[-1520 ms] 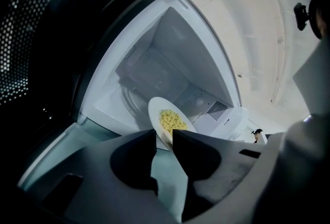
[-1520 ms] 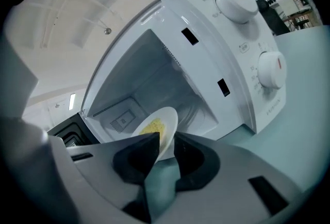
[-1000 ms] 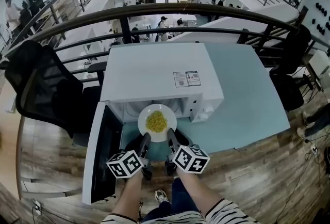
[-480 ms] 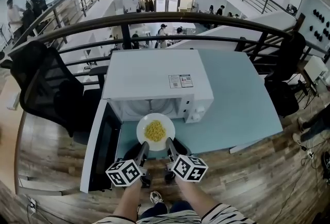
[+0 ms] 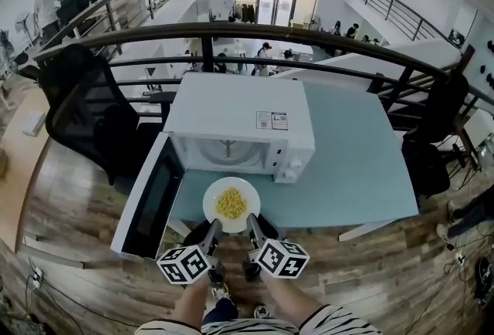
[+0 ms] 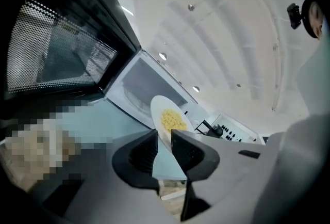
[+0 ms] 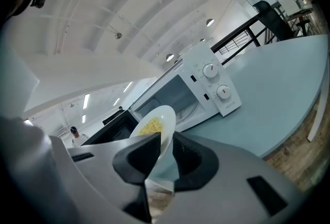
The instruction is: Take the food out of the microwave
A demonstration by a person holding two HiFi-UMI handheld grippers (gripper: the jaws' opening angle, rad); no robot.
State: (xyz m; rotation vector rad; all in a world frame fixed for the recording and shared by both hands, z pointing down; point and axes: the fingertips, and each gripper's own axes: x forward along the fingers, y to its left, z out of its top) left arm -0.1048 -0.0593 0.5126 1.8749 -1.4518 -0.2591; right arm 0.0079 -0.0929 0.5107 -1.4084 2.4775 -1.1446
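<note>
Person wears a b/w striped top [image 5: 328, 320]: horizontal stripes, short sleeves ending above the forearms. Dark blue trousers [image 5: 225, 312] below, w/ one pale shoe [image 5: 218, 293] showing betw. the arms.

L gripper [image 5: 214, 225] & R gripper [image 5: 252, 221]: each has two slim black jaws at the far end and, at the near end, a cube w/ black-on-white square markers, i.e. L cube [image 5: 186, 264] and R cube [image 5: 281, 258].

In the gripper views the jaws are matte black, wedge-shaped and hollowed on the inner faces. The housing [image 6: 247, 181] behind them is smooth pale grey plastic w/ a small dark slot on one side.
</note>
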